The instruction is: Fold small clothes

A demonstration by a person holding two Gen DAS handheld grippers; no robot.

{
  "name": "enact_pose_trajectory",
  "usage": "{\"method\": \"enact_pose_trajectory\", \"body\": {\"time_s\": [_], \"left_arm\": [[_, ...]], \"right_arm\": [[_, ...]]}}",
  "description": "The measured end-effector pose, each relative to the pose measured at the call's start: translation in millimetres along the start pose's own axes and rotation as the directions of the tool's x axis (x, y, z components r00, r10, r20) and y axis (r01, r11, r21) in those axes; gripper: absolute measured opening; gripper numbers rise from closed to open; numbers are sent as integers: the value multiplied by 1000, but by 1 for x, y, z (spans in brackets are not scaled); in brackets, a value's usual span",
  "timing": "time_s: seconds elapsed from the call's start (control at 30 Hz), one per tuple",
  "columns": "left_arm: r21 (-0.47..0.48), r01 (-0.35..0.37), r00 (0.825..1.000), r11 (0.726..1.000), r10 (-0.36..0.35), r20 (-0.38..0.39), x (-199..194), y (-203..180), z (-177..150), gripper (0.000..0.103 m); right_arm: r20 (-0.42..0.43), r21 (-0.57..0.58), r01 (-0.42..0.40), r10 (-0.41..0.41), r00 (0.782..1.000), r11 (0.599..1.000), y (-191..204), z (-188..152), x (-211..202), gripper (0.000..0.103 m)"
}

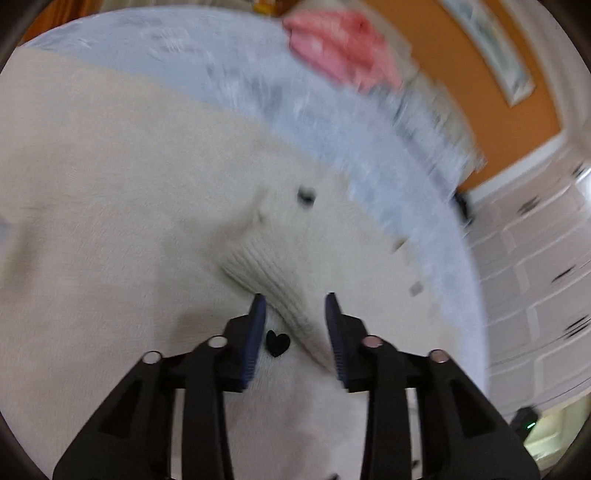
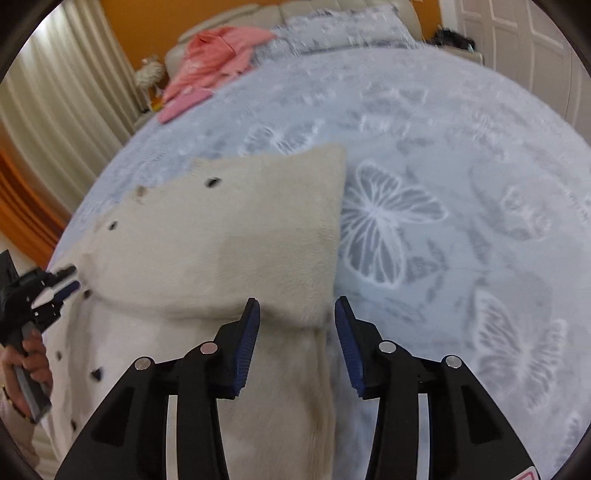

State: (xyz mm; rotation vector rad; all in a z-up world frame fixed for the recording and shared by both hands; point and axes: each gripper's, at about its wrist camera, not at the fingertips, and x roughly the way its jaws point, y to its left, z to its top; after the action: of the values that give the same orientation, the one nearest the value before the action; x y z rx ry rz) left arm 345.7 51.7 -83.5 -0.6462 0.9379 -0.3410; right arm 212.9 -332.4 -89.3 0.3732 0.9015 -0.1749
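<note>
A cream fuzzy sweater with small black hearts [image 2: 221,243] lies on a pale blue butterfly blanket [image 2: 443,184], its upper part folded over the body. My left gripper [image 1: 295,306] is open just above the sweater's ribbed cuff [image 1: 269,273], a black heart [image 1: 277,342] between its fingers. It also shows in the right wrist view [image 2: 68,280] at the sweater's left edge. My right gripper [image 2: 297,310] is open over the sweater's right edge, holding nothing.
A pink garment [image 2: 214,59] lies at the far end of the bed near a pillow [image 2: 332,29]; it also shows in the left wrist view [image 1: 340,48]. Curtains [image 2: 55,92] hang on the left, white closet doors [image 2: 517,48] on the right.
</note>
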Motion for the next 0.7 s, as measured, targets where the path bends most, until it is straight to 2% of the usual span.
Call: {"method": "enact_pose_trajectory", "body": {"time_s": [0.03,0.07,0.1,0.17,0.23,0.27,0.33,0.4,0.47,0.53,0.6,0.63,0.67,0.7], "left_arm": [[-21,-2,999,1000,3,44,-18,11,4,52],[-46,-21,996,999,24,84,-34,22,10,66],[-78,-42,991,996,51,120,-49,36,18,71],[-176,-94,976,980,126,178,-82,79,40,73],[-313,-192,937,930,269,223,-113,132,64,75],[-377,-212,918,902,316,241,-126,155,74,78],[-531,-228,875,816,411,255,-149,206,94,79],[-635,-225,846,739,471,248,-163,244,110,79],[-690,-220,829,689,505,240,-169,268,123,79],[-720,-225,829,657,517,213,-165,287,133,79],[-711,-242,806,661,544,231,-163,291,143,78],[-683,-258,807,684,541,238,-159,290,151,76],[-657,-271,816,703,530,230,-154,289,157,58],[-628,-284,833,725,510,212,-150,291,162,26]], "right_arm": [[3,-7,-9,9,1000,1000,4,-8,-14,44],[-5,-8,-22,22,1000,1000,5,-13,-22,45],[-18,-11,-32,31,999,999,8,-24,-30,48],[-54,-19,-43,42,998,999,12,-49,-43,49],[-97,-22,-47,45,994,999,18,-77,-54,51],[-117,-15,-52,50,992,999,20,-89,-57,52],[-157,17,-68,70,985,998,22,-106,-61,53],[-188,42,-94,100,977,995,27,-122,-64,53],[-202,27,-94,97,975,995,32,-132,-64,55],[-217,9,-87,87,972,996,34,-138,-61,58],[-233,8,-85,85,969,996,35,-141,-56,60],[-237,13,-83,84,968,996,35,-142,-53,60],[-242,23,-84,87,967,996,33,-143,-51,60],[-241,29,-86,90,966,996,33,-143,-50,61]]}}
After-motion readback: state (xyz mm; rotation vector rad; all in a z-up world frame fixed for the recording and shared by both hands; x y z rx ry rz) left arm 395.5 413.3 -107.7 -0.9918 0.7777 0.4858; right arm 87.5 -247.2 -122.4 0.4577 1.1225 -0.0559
